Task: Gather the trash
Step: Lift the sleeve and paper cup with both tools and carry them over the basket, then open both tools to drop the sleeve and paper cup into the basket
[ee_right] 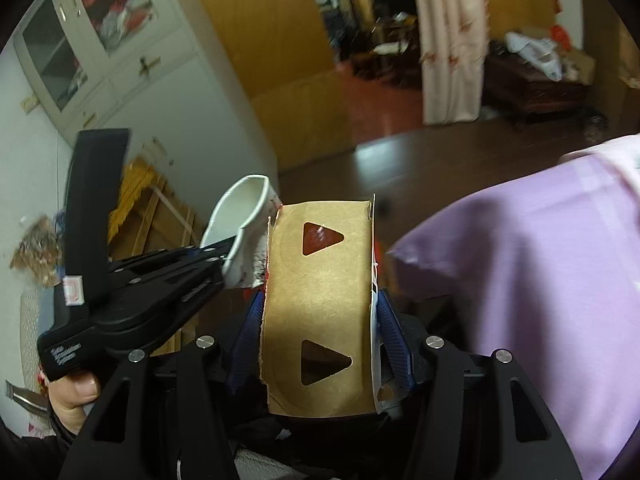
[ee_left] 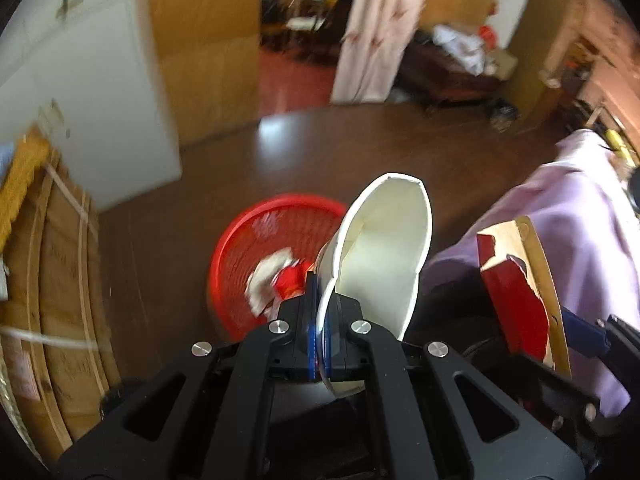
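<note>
left claw (ee_left: pixel 320 312) clamped on torn paper cup (ee_left: pixel 384 256) | right claw (ee_right: pixel 320 328) clamped on cardboard box (ee_right: pixel 320 304) | red basket (ee_left: pixel 240 248) ahead-left below left claw: centre over rim before releasing

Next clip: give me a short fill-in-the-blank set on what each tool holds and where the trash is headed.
1. The left tool is shut on a squashed ____ paper cup.
2. The right tool grips a torn piece of brown ____ with two triangular cut-outs.
3. On the floor below the cup stands a ____ mesh basket that already holds some scraps.

Missing words: white; cardboard; red
</note>
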Tool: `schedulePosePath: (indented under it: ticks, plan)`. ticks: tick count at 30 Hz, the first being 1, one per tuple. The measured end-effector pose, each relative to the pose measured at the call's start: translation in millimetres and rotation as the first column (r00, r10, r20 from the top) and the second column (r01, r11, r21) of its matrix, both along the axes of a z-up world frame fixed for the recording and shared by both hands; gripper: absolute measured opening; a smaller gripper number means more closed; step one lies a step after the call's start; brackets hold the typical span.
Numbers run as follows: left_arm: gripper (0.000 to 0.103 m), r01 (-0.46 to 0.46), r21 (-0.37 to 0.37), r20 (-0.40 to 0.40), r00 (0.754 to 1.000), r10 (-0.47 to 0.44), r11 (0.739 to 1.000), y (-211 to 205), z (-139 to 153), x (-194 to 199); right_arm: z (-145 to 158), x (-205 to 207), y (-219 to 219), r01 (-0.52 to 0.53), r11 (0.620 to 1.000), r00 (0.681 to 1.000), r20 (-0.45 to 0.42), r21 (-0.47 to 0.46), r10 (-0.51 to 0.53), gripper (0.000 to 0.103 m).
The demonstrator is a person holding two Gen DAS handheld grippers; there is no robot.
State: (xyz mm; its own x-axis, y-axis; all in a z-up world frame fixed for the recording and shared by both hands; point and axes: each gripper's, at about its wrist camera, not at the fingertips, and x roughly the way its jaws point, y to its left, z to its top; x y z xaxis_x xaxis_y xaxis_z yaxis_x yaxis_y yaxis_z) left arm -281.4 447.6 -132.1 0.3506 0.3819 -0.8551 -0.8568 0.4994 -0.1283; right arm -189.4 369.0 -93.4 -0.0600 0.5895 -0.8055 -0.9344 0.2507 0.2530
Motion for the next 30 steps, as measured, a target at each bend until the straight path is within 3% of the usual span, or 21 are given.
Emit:
schedulePosePath:
  ticks: [2, 6, 12, 14, 16, 19, 30]
  plan:
    - [0.003, -0.026, -0.052, -0.027, 0.999, 0.025, 0.998, 16.6, -22.3, -3.3, -17.7, -4.0, 16.3, -0.018, 0.999, 1.0, -0.025, -0.026, 0.017, 0.056]
    - [0.003, -0.057, -0.089, -0.073, 0.996, 0.05, 0.994, 34.2, -45.8, -5.4, -47.9, -3.1, 47.6, -0.034, 0.998, 0.997, -0.076, -0.053, 0.03, 0.057]
    - [0.009, -0.086, -0.095, -0.096, 0.992, 0.077, 0.992, 42.7, -52.9, -8.5, -76.7, 2.3, 83.1, -0.058, 0.995, 0.989, -0.138, -0.081, 0.046, 0.058]
    - [0.017, -0.094, -0.101, -0.096, 0.992, 0.084, 0.99, 45.7, -52.8, -9.4, -84.1, 4.2, 89.3, -0.063, 0.995, 0.985, -0.163, -0.073, 0.05, 0.058]
    - [0.048, -0.11, -0.109, -0.082, 0.991, 0.102, 0.988, 50.0, -51.2, -11.2, -89.2, 7.4, 94.5, -0.062, 0.995, 0.983, -0.179, -0.078, 0.047, 0.06]
    - [0.061, -0.129, -0.07, -0.065, 0.99, 0.125, 0.989, 51.7, -43.5, -14.0, -93.9, 14.5, 93.7, -0.061, 0.995, 0.98, -0.194, -0.083, 0.044, 0.063]
    - [0.069, -0.129, -0.031, -0.089, 0.988, 0.126, 0.991, 39.8, -28.2, -13.0, -87.3, 13.8, 67.2, -0.06, 0.993, 0.988, -0.148, -0.098, 0.045, 0.071]
